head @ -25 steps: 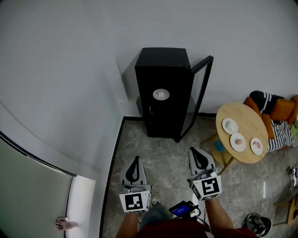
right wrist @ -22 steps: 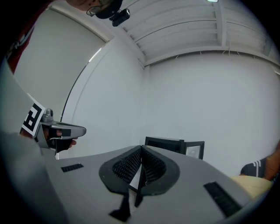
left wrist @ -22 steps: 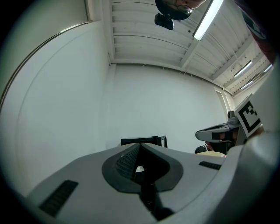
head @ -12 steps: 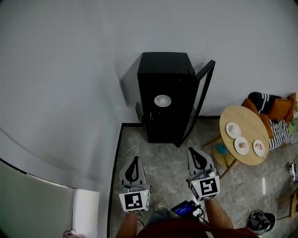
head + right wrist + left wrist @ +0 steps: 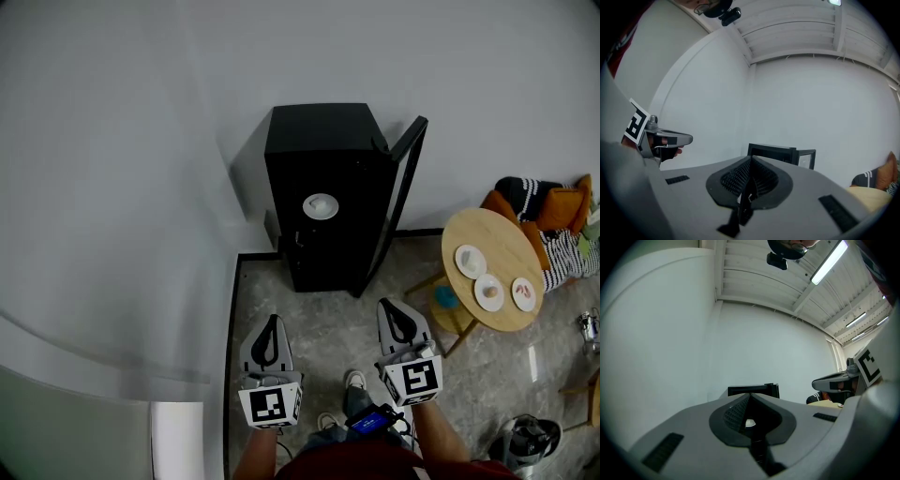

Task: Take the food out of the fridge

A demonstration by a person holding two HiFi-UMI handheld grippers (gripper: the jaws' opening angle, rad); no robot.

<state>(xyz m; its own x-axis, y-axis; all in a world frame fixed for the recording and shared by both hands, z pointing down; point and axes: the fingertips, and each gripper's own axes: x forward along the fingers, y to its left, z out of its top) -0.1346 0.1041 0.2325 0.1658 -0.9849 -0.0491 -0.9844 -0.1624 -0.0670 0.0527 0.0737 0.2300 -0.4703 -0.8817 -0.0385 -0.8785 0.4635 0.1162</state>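
Observation:
A black fridge point(image 5: 323, 178) stands against the wall ahead, its glass door point(image 5: 401, 197) swung open to the right. Inside it a white plate of food point(image 5: 321, 206) rests on a shelf. My left gripper point(image 5: 272, 323) and right gripper point(image 5: 394, 307) hover side by side over the stone floor, short of the fridge, pointing level at it. Both are shut and hold nothing. In the left gripper view the fridge top point(image 5: 754, 390) shows just past the shut jaws. In the right gripper view the fridge point(image 5: 771, 152) and its door point(image 5: 807, 159) lie straight ahead.
A round wooden table point(image 5: 497, 286) with three small plates stands right of the fridge, a blue object point(image 5: 443, 298) under it. Behind it are an orange seat with cushions and striped cloth point(image 5: 548, 220). A dark round object point(image 5: 525, 441) lies on the floor. The curved wall point(image 5: 112, 206) is close on the left.
Both grippers have been carried forward a little toward the fridge, staying side by side. The grey panel at lower left has slid out of view. Jaws unchanged.

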